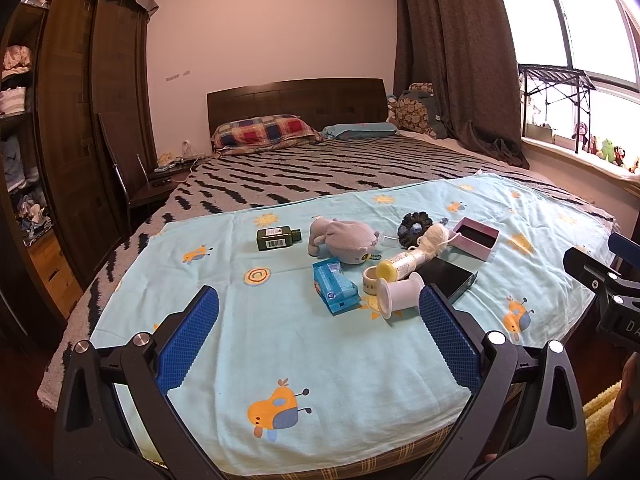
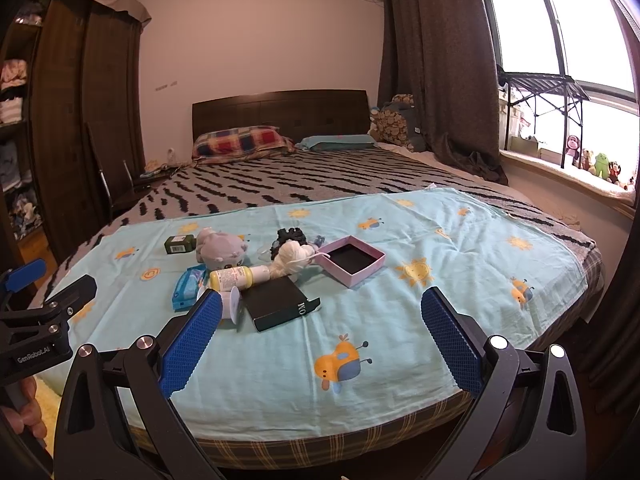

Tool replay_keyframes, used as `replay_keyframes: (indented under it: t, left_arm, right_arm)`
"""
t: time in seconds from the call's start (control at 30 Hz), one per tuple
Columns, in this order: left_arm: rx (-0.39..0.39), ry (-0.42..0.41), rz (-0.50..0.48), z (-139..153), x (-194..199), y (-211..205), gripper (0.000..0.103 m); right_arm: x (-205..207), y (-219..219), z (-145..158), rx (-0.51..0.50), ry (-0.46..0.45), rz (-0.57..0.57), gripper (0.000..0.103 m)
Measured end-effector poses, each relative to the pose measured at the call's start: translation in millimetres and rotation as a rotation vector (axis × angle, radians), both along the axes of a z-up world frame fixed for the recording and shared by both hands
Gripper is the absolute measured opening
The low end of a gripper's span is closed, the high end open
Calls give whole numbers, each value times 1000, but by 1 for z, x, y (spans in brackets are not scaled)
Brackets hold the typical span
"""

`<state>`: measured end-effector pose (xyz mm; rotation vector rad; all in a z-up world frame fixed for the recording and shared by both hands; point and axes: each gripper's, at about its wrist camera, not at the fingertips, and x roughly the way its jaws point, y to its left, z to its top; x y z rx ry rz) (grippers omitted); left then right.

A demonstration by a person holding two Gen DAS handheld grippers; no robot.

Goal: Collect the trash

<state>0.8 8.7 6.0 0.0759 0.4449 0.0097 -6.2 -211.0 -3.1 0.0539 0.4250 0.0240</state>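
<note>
Dark wardrobe (image 1: 80, 120) left, headboard (image 1: 296, 100) centre, bright window (image 1: 568, 20) right.

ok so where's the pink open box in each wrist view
Left wrist: the pink open box sits right of centre, at the far right end of the clutter, beyond the black box.
Right wrist: the same box sits near the centre, right of the white yarn ball.
Shared landmark: the grey plush toy, left of it in both.
</note>
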Motion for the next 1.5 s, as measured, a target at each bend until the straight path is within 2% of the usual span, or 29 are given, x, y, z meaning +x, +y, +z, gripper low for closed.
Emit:
replay_keyframes:
  t: [0.57,0.73,0.87,0.97,1.03,1.13,1.3,1.43,1.5]
  left_arm:
    - [15,13,-3,-13,9,6,95]
    - [35,26,-20,-20,14,6,95]
    - [69,46,-31,-31,22,4,95]
    - [52,84,-31,-42,33,7,95]
    - [38,102,-31,-50,39,9,95]
    - [34,145,-26,-64,51,12,95]
    - [44,196,-54,-80,65,14,95]
    - [-16,235,-126,-87,72,14,95]
    - [-22,245,-126,-90,75,13,95]
  right_arm:
    - [4,-9,-3,44,-13,-8,100]
    - [14,-19,-14,96,0,-9,100]
    - [33,-21,-35,120,72,11,100]
    - [49,-16,-50,135,146,56,100]
    - [53,-12,-56,145,152,93,100]
    - [58,1,-65,99,131,147,100]
    - [86,23,-88,-13,215,191,99]
    - [106,30,-105,-48,274,215,92]
    - [113,30,-112,-52,288,212,90]
